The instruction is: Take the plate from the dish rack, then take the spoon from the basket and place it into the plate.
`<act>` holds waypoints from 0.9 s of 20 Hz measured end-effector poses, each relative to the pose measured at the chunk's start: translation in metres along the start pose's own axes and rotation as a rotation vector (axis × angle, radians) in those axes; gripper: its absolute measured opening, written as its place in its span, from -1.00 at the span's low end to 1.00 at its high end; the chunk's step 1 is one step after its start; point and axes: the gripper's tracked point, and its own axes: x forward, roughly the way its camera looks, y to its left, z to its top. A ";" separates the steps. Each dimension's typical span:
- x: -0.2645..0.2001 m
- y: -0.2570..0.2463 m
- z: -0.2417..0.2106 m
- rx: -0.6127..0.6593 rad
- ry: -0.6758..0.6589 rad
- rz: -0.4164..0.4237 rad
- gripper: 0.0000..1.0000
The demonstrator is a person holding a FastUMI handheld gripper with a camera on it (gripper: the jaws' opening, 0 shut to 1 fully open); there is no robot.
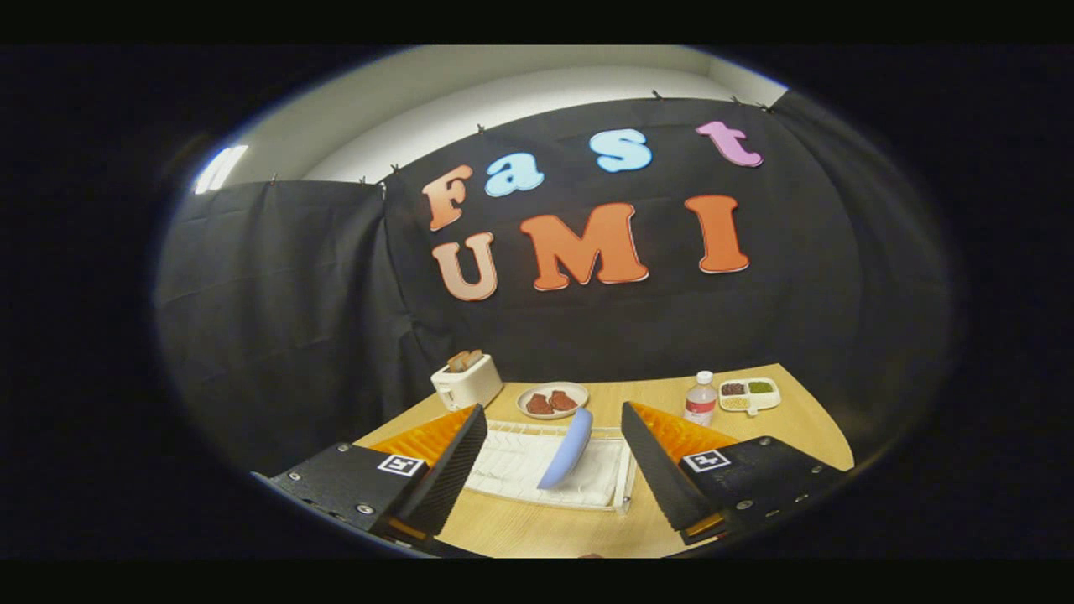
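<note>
Blue oval plate point(567, 447) upright in white rack point(608, 491); gripper point(554, 470) fingers apart.

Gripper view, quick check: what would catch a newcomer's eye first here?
The blue plate standing on edge in the white dish rack, between the open fingers of the tool and apart from both. Beyond the rack, a plate of reddish food sits beside a toaster holding bread.

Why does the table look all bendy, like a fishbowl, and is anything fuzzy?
In the gripper view the lens curves everything, so the table edge bows. The blue plate in the dish rack looks sharp between the open gripper jaws; the toaster beyond is smaller and softer. No strong glare.
</note>
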 end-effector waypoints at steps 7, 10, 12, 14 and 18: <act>0.056 0.002 -0.039 -0.005 0.297 -0.021 0.80; 0.076 0.002 -0.060 0.012 0.422 -0.026 0.72; 0.086 -0.001 -0.075 0.029 0.508 -0.033 0.71; 0.099 -0.003 -0.087 0.058 0.584 -0.035 0.71; 0.127 -0.017 -0.106 0.095 0.671 -0.090 0.53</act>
